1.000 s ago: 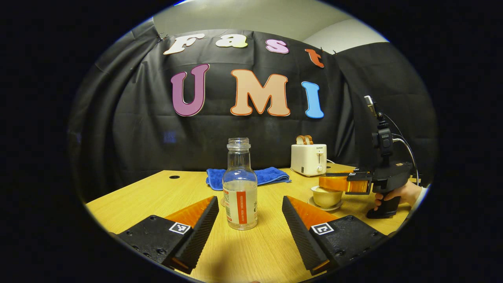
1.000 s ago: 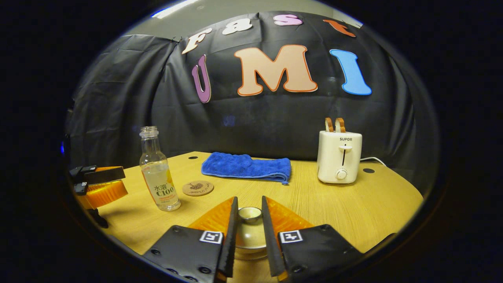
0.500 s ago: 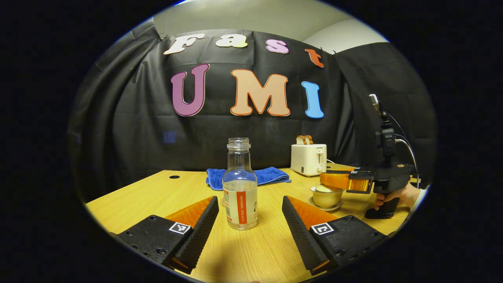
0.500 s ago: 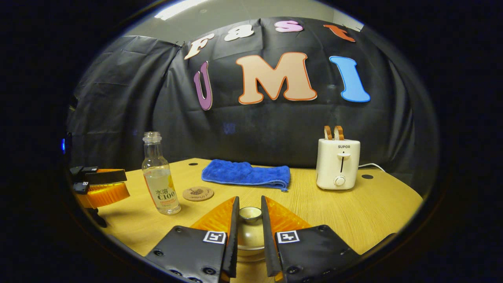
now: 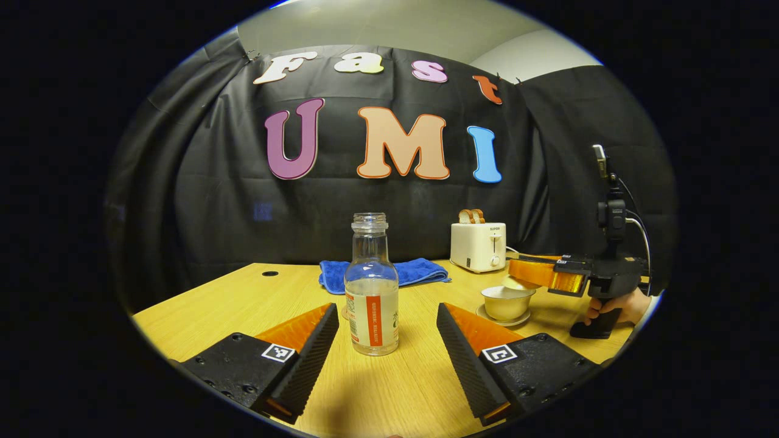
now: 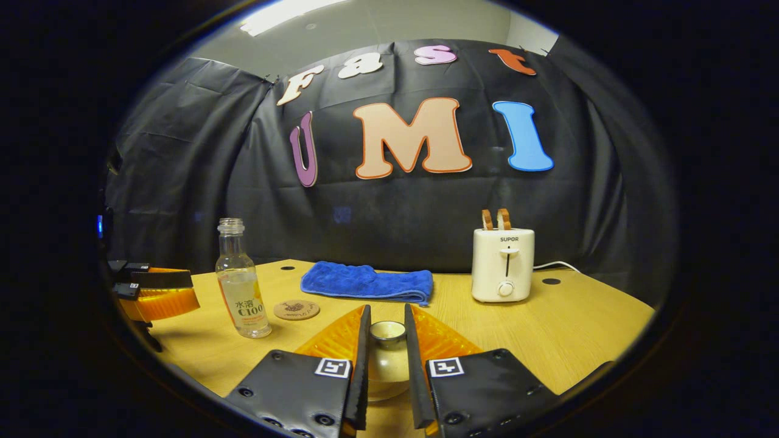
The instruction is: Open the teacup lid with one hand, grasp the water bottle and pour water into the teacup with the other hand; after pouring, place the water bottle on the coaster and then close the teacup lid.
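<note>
A clear water bottle (image 5: 371, 292), uncapped and part full, stands on the wooden table (image 5: 243, 304) between the wide-apart fingers of my left gripper (image 5: 386, 311), which is open and touches nothing. Right of it a pale teacup (image 5: 507, 302) sits uncovered on its saucer. My right gripper (image 6: 386, 316) is shut on the knob of the teacup lid (image 6: 387, 365) and holds it tilted just above and right of the cup, where the lid (image 5: 516, 283) peeks out under the right gripper (image 5: 538, 272). A round cork coaster (image 6: 296, 309) lies beside the bottle (image 6: 240, 286).
A folded blue towel (image 6: 365, 283) lies at the back of the table, and a white toaster (image 6: 503, 264) with bread slices stands at the back right. A hand (image 5: 614, 304) holds the right gripper's handle. The left gripper (image 6: 158, 292) shows at the table's left edge.
My right gripper has lifted the lid off the teacup and carried it up and to the right. The left gripper and the bottle have stayed still.
</note>
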Action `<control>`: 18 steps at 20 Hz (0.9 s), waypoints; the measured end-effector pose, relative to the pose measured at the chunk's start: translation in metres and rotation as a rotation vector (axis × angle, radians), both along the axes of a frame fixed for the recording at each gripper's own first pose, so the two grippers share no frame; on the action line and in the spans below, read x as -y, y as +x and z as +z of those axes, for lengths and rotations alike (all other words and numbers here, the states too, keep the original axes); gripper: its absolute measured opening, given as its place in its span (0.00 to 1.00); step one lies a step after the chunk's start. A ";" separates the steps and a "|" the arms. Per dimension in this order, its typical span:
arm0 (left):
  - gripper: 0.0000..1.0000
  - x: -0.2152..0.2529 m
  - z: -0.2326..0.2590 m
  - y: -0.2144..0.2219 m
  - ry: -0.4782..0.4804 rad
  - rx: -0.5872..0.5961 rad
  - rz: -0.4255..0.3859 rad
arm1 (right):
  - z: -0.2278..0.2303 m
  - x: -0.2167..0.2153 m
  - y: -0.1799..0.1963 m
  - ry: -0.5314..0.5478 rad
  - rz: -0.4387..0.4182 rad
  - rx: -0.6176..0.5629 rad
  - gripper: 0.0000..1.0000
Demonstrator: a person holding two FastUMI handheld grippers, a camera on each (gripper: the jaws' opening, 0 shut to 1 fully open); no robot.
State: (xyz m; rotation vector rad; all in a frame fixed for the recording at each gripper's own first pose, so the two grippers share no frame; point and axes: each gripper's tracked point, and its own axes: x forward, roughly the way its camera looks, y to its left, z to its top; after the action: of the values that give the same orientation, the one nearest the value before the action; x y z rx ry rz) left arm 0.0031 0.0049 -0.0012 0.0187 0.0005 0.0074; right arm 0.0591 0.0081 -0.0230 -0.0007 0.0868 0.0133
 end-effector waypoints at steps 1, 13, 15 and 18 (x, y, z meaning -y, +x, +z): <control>0.95 -0.001 -0.001 0.001 0.000 -0.001 0.001 | 0.002 0.005 -0.006 -0.002 -0.018 0.003 0.32; 0.95 -0.017 -0.002 0.050 0.005 -0.006 0.021 | 0.008 0.023 -0.044 -0.008 -0.070 0.009 0.32; 0.94 -0.021 -0.003 0.058 0.007 -0.010 0.031 | 0.009 0.022 -0.045 -0.008 -0.071 0.010 0.32; 0.95 -0.022 -0.003 0.071 0.007 -0.012 0.028 | 0.008 0.023 -0.045 -0.008 -0.072 0.009 0.32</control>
State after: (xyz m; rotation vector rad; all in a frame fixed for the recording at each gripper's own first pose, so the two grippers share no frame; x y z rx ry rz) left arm 0.0741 0.0264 -0.0042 0.0254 0.0125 0.0355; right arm 0.0141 -0.0144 -0.0152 -0.0060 0.0774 -0.0587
